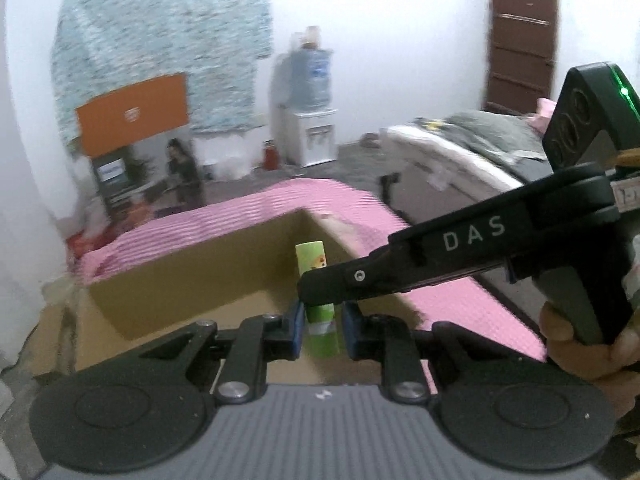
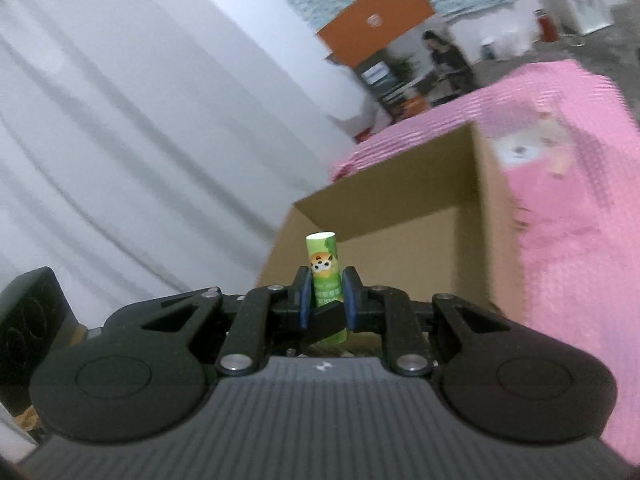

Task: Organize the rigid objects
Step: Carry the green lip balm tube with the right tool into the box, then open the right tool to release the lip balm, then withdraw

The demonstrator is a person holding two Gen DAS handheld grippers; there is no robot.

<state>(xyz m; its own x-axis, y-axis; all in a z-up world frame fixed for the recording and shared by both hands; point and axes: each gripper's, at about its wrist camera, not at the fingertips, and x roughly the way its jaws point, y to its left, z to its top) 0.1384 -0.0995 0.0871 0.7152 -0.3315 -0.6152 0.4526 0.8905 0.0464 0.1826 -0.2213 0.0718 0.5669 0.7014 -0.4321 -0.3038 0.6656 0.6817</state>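
Grippers clamp smooth green cylinder over cardboard box.

Domestic room, lived-in, bedroom type. Evidenced by bed with rumpled grey bedding, water dispenser carrying a large bottle, brown panelled door, white curtain, patterned wall hanging, pink mat, open cardboard box.

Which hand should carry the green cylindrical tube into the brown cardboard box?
Probably right: the right gripper clamps the green cylindrical tube mid-body, the left gripper only its lower end.
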